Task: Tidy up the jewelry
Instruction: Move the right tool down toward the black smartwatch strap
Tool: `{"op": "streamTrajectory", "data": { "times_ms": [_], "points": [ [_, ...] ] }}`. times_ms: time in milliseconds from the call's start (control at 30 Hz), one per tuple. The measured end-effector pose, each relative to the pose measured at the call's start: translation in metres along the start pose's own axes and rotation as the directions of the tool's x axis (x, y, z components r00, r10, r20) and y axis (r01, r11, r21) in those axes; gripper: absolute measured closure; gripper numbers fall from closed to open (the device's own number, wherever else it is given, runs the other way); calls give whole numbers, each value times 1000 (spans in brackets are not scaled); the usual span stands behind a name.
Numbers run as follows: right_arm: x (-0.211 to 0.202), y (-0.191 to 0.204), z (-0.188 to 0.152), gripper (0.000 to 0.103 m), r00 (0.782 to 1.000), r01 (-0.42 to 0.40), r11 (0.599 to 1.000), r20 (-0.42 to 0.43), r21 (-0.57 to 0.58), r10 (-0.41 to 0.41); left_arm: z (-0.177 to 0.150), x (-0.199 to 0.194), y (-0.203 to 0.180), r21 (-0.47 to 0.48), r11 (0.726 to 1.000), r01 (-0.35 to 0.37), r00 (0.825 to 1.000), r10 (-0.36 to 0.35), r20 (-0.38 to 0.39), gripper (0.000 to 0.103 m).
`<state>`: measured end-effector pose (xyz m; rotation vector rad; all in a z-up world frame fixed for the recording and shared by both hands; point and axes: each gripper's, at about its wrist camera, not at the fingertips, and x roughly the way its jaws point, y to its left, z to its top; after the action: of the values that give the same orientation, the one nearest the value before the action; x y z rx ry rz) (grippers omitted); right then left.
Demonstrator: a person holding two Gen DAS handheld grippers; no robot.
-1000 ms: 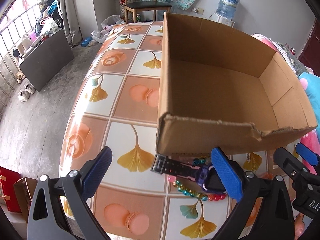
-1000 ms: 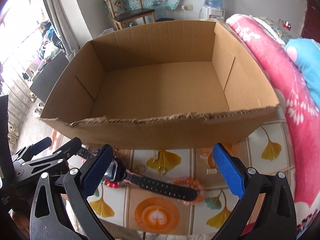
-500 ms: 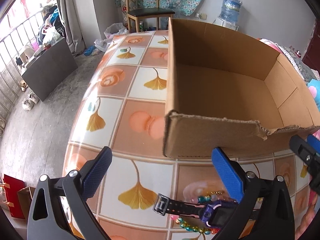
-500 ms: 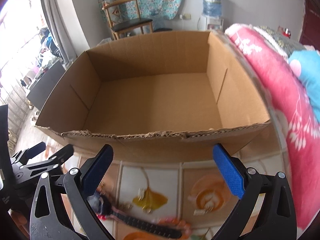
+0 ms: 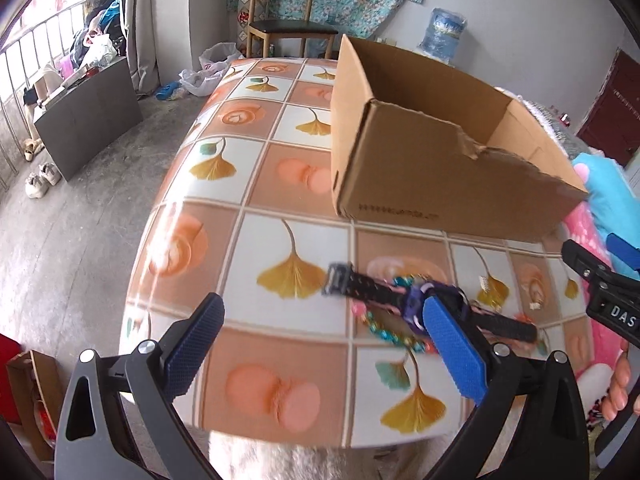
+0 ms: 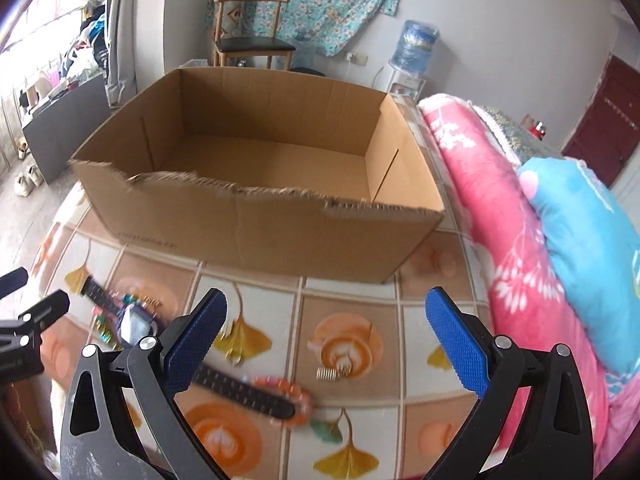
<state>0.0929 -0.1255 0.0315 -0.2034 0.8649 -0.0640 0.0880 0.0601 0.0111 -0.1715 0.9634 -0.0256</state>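
A black-strapped watch with a purple case lies on the tiled tablecloth, across a teal bead bracelet. It also shows in the right wrist view, its strap end over an orange bead bracelet. Small gold hair combs lie nearby. An open, empty cardboard box stands behind them. My left gripper is open above the table's near edge, its right finger over the watch. My right gripper is open and empty above the combs.
A pink and blue quilt lies along the table's right side. A wooden chair and a water dispenser stand at the far wall. A grey cabinet stands on the floor to the left.
Both grippers have pulled back and risen away from the box. The watch and bracelets now sit further ahead in both views. Both stay open.
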Motion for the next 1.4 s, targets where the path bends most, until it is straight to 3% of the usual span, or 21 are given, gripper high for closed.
{"op": "streamTrajectory", "data": {
  "times_ms": [267, 600, 1033, 1200, 1300, 1400],
  "points": [
    [-26, -3, -8, 7, 1000, 9, 1000, 29, 10, -9, -18, -30, 6, -58, 996, 75, 996, -72, 42, 5],
    [-46, -5, -12, 7, 997, 32, 999, 70, 4, -32, -22, -48, 7, -67, 997, 42, 995, -35, 97, 5],
    [-47, -6, -13, 7, 997, 33, 999, 77, 5, -33, -24, -52, 2, -47, 999, -3, 993, 8, 114, 5],
    [-48, -22, -17, 7, 992, -80, 995, 104, 51, 75, -25, -46, 7, -37, 997, -67, 993, 71, 98, 5],
    [-46, -32, -28, 7, 983, -137, 989, 133, 55, 128, -28, -39, 16, -43, 996, -83, 993, 86, 81, 5],
    [-38, -39, -39, 7, 977, -189, 980, 111, 62, 181, -31, -32, 24, -46, 997, -64, 996, 67, 65, 5]
  ]
}}
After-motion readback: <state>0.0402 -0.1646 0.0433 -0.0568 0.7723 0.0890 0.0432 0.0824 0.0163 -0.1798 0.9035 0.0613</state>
